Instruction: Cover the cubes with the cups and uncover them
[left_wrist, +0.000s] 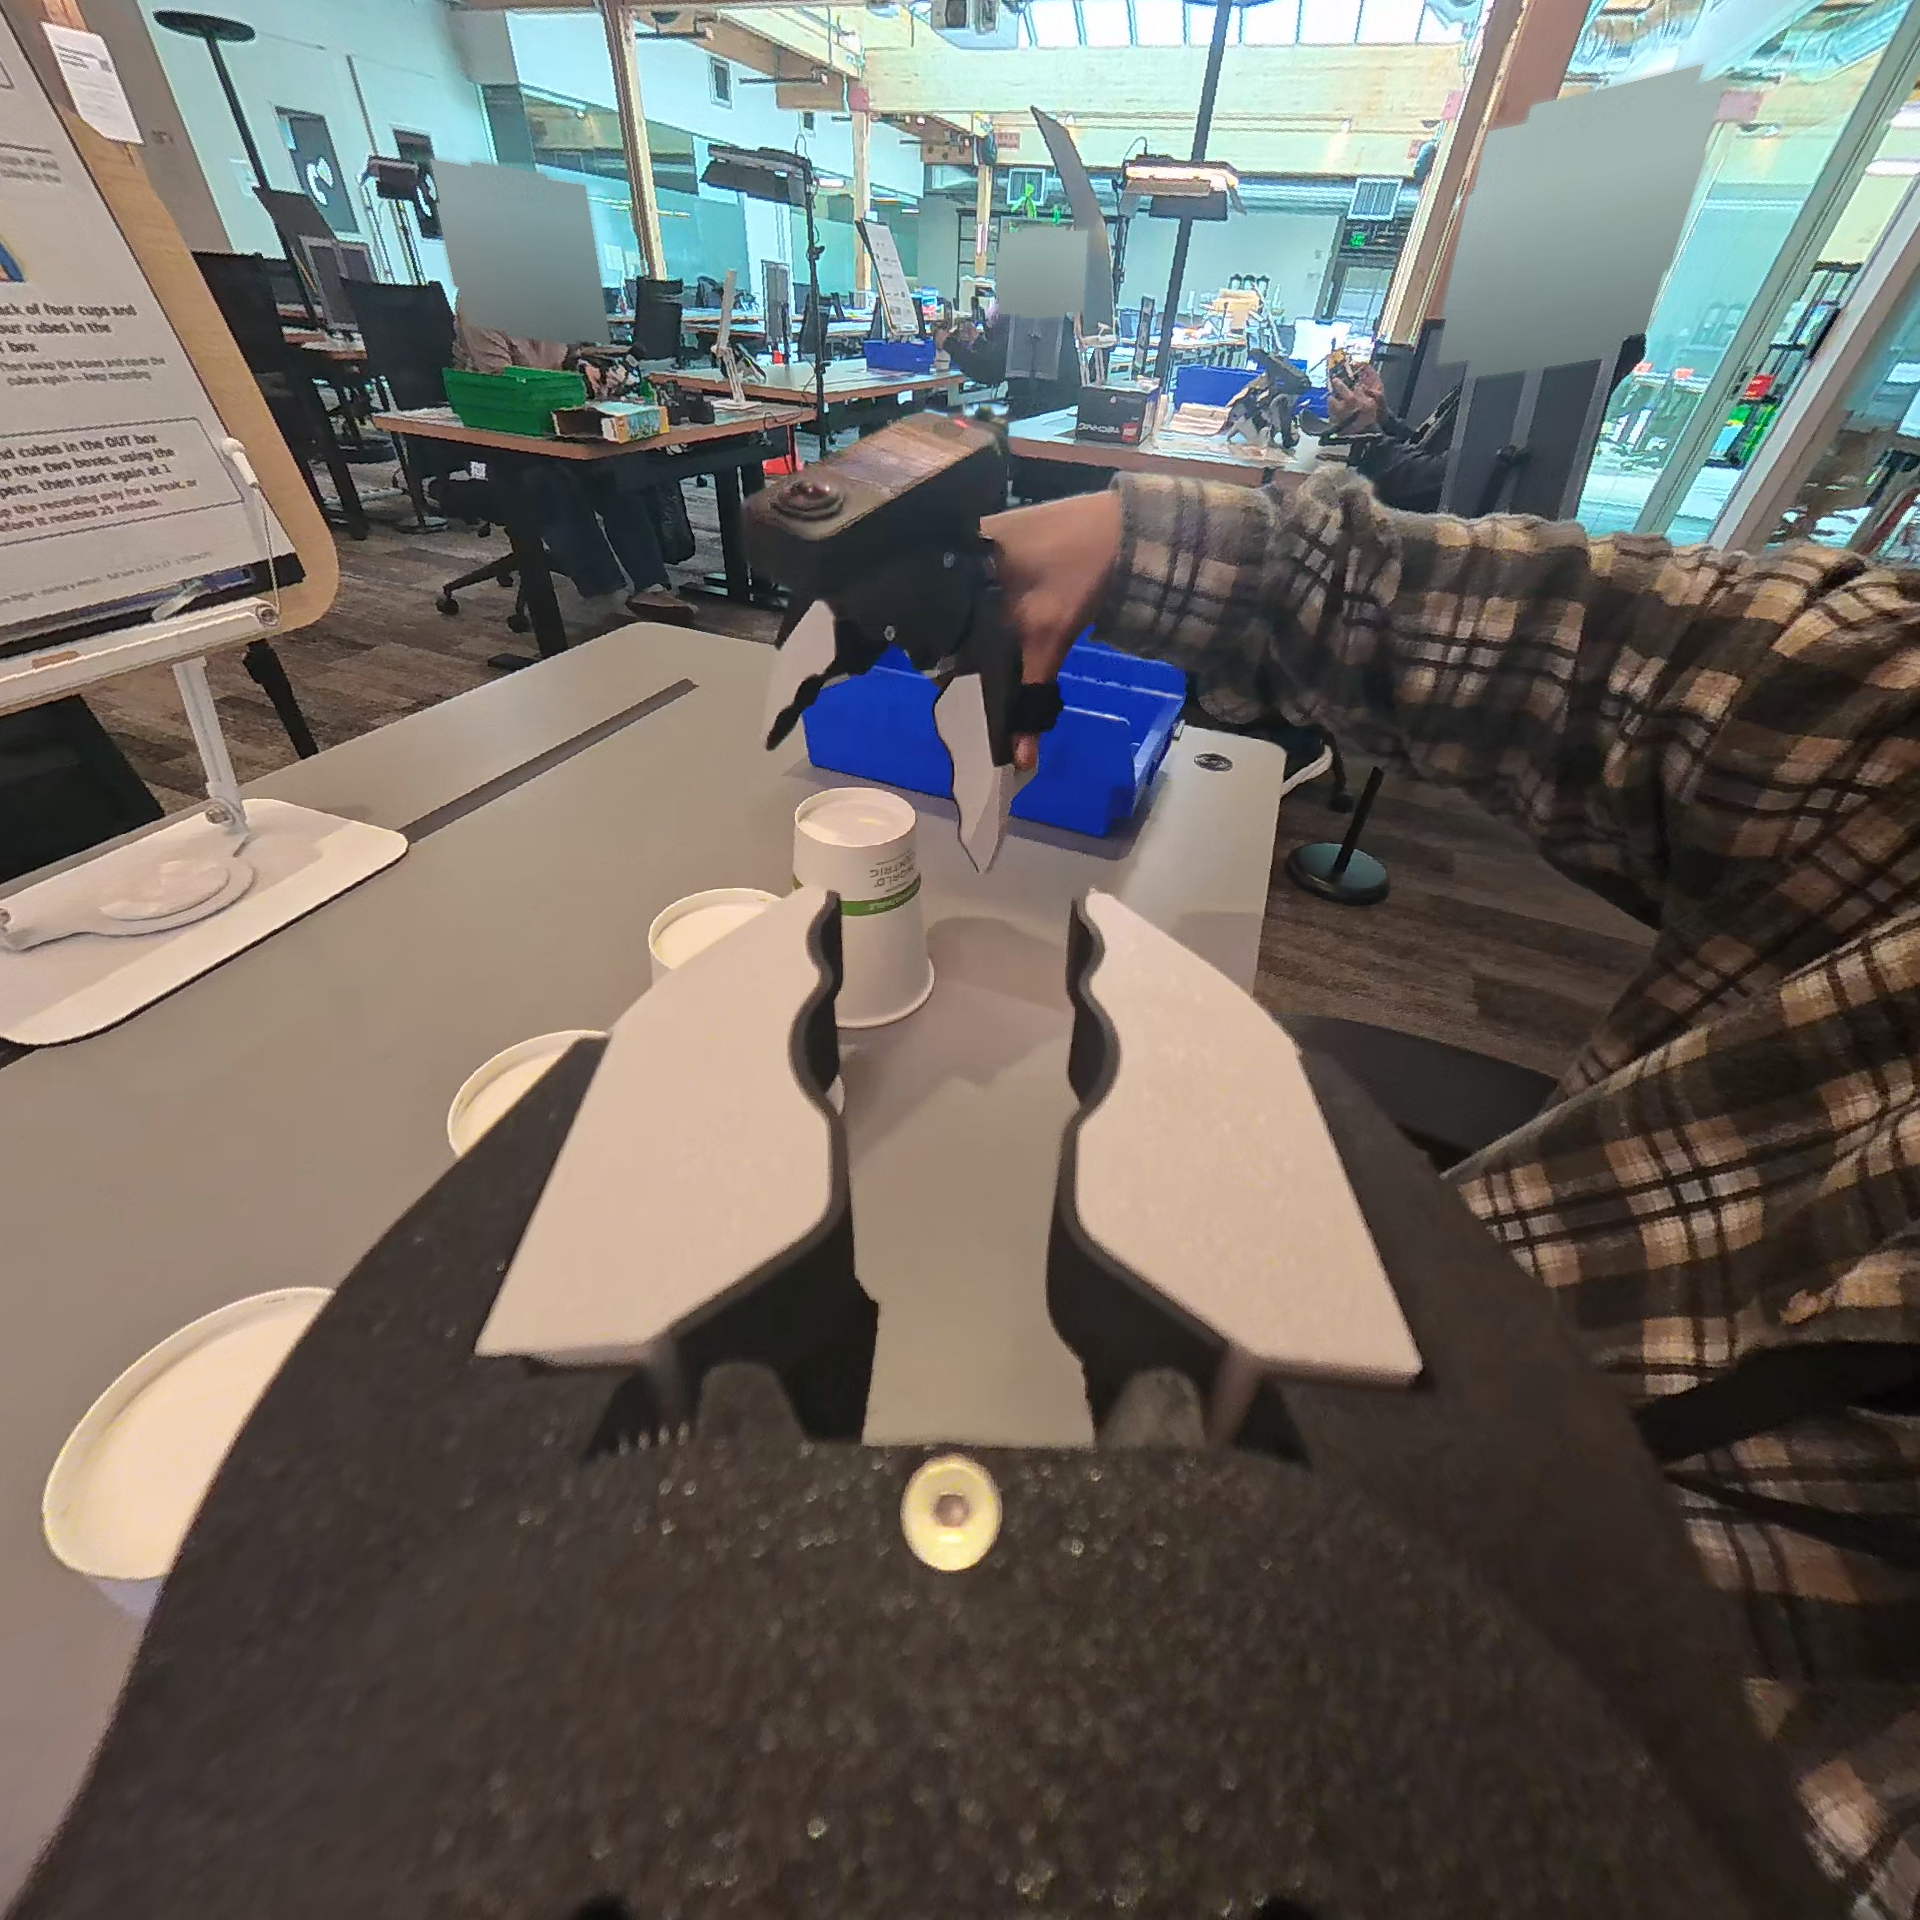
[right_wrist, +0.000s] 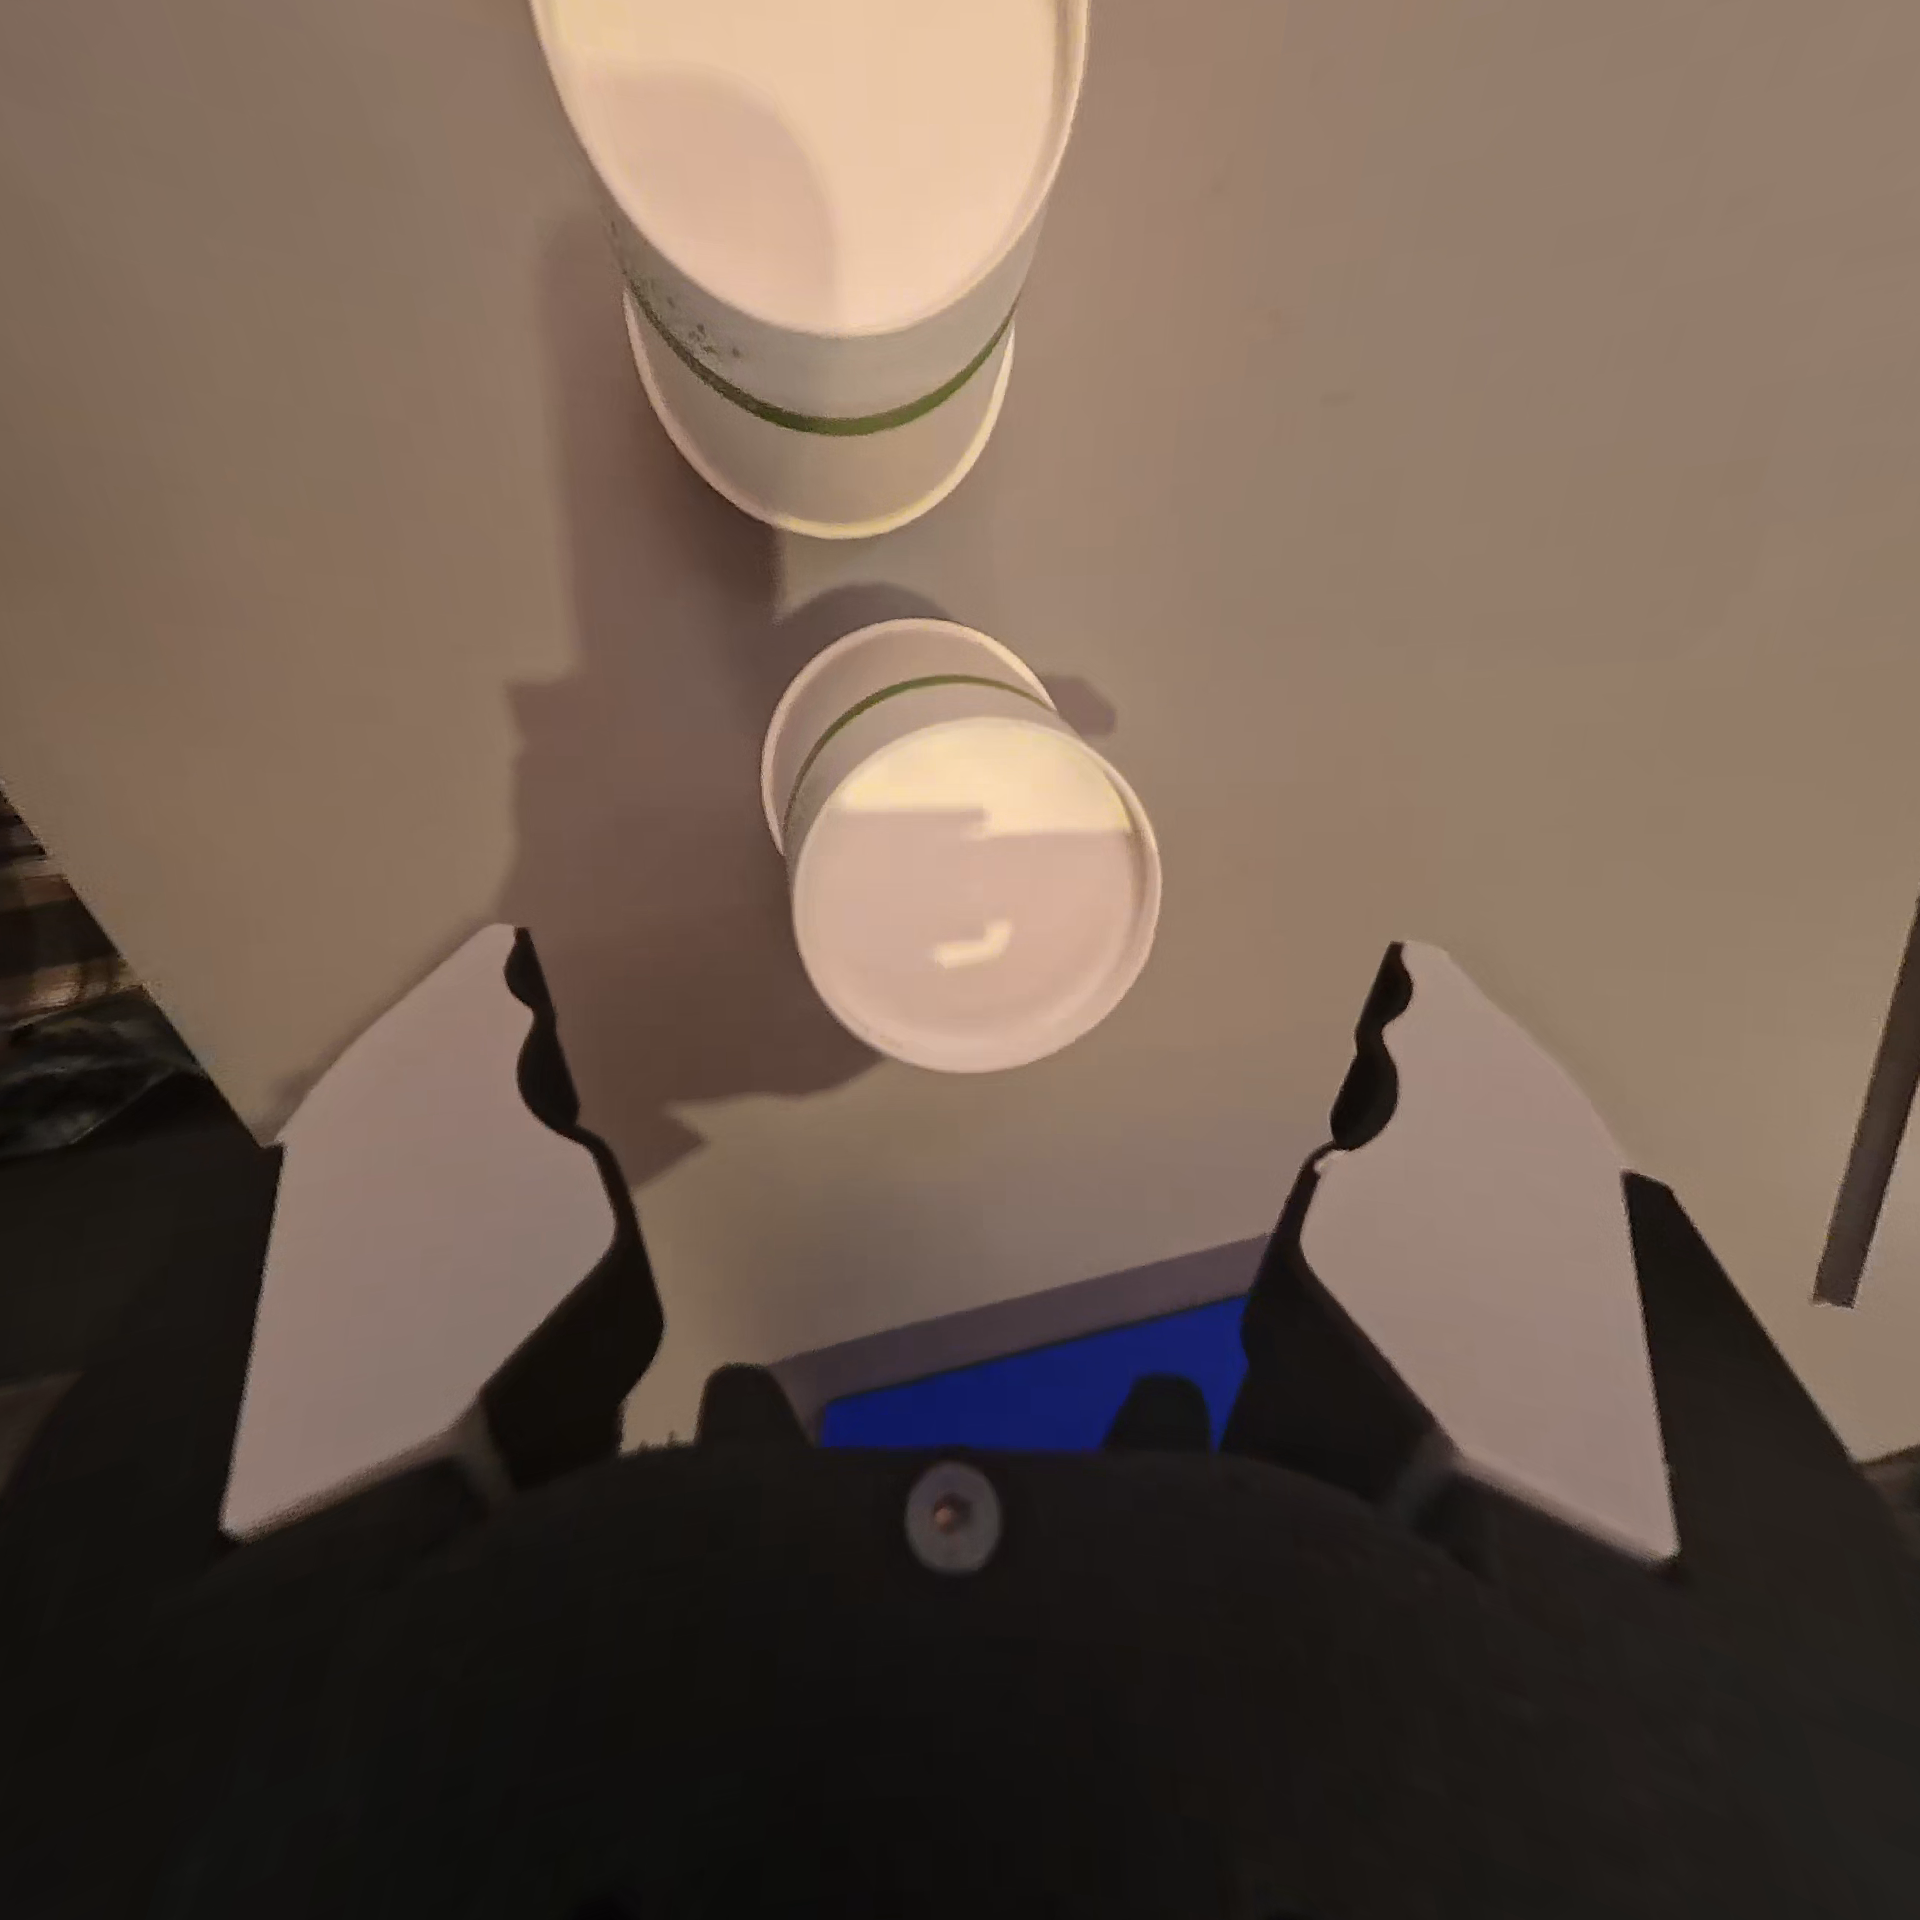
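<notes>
Right gripper points steeply down above an upturned cup, jaws apart; left gripper hovers level, also apart.

Bare table flanks the upturned cups; blue bin blocks behind.

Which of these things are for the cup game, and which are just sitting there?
For the game:
- four upside-down paper cups, like the far cup
- left gripper, open
- right gripper, open
No cubes show.

Just sitting there:
- blue bin
- instruction sign on its white stand
- grey table
</notes>
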